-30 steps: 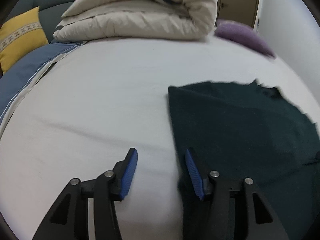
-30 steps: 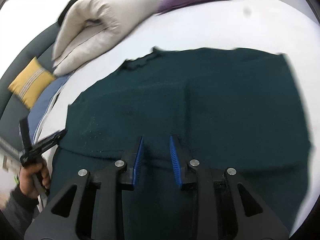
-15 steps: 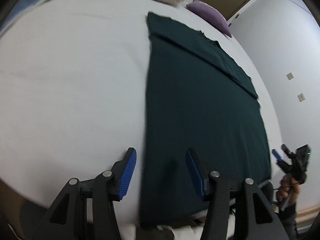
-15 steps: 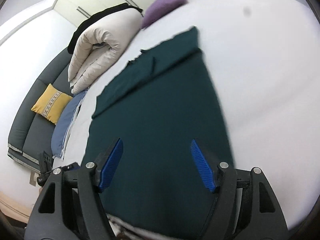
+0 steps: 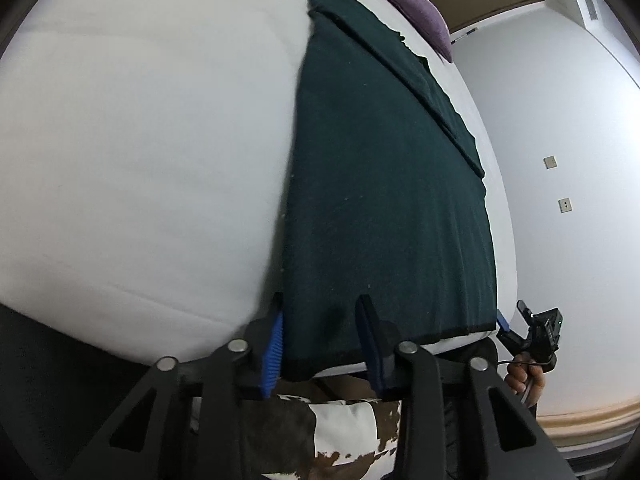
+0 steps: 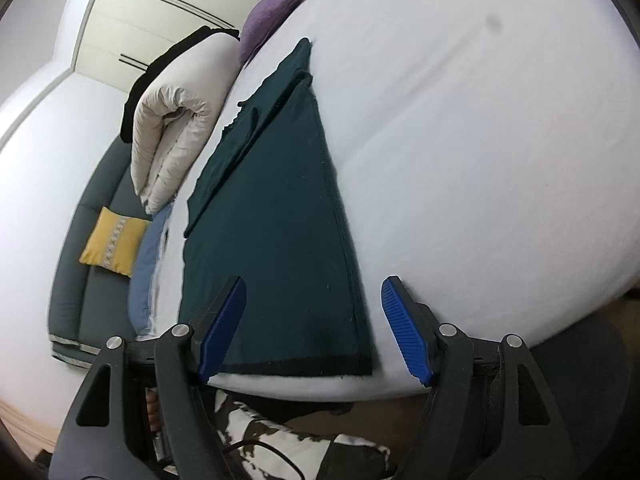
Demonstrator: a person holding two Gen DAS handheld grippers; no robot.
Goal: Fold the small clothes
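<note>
White bed (image 5: 140, 140); purple pillow (image 5: 420, 12); grey sofa (image 6: 80, 280), yellow cushion (image 6: 114, 242); white walls (image 5: 560, 140).

The garment (image 5: 384, 184) is dark teal-green, with a black band along the hem nearest the bed's edge; the bed (image 5: 152, 128) under it is plain white; beyond the garment's far end lie a cream duvet (image 6: 176, 128) and a purple pillow (image 6: 272, 12); left of the garment, a grey sofa (image 6: 76, 280) carries a yellow cushion (image 6: 112, 242) with a pale patterned stripe, beside a blue cloth (image 6: 142, 276); both grippers are black with ribbed blue fingers (image 6: 404, 330).
</note>
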